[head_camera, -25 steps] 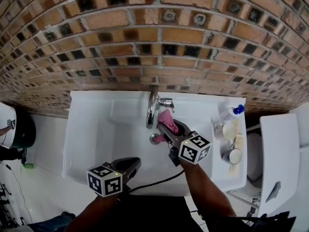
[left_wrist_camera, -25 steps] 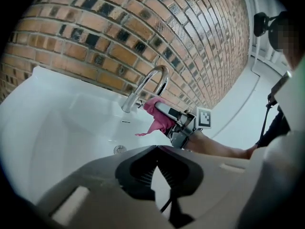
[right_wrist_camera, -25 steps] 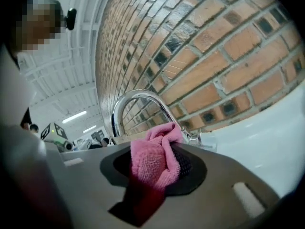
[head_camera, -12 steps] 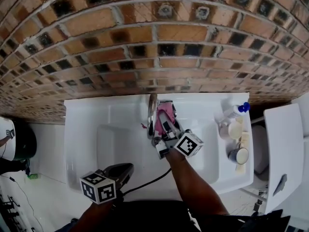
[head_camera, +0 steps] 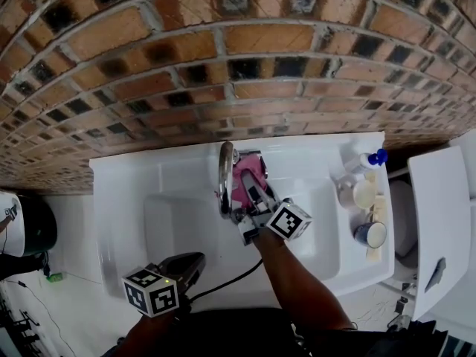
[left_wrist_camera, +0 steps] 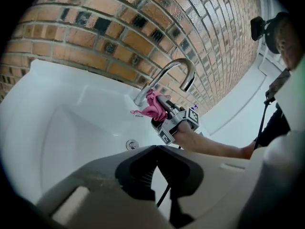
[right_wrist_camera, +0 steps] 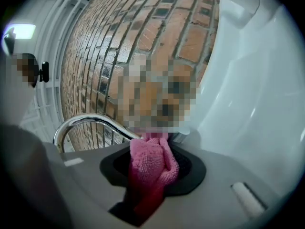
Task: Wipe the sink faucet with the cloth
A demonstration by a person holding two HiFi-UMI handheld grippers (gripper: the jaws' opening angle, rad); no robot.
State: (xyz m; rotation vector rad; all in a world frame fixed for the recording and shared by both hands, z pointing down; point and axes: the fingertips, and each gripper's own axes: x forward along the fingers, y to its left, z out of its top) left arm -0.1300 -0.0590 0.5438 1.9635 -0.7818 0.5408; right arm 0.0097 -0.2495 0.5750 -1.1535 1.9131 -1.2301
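Observation:
A chrome gooseneck faucet [head_camera: 222,175] rises at the back of the white sink [head_camera: 141,192]; it also shows as faucet [left_wrist_camera: 167,71] and faucet [right_wrist_camera: 81,124]. My right gripper [head_camera: 248,185] is shut on a pink cloth [head_camera: 244,181] and holds it against the faucet's base, right of the spout. The cloth [right_wrist_camera: 150,163] bulges out between the jaws, and the cloth [left_wrist_camera: 153,107] hangs by the faucet foot. My left gripper [head_camera: 190,265] hovers low over the sink's front edge, shut and holding nothing.
A brick wall [head_camera: 223,58] stands behind the sink. On the sink's right ledge are a blue-capped bottle [head_camera: 368,162] and two small cups [head_camera: 368,233]. A white cabinet [head_camera: 439,229] stands at the right. The drain [left_wrist_camera: 132,144] lies in the basin.
My right gripper has carried the pink cloth from in front of the spout up against the faucet's base. The left gripper has barely moved.

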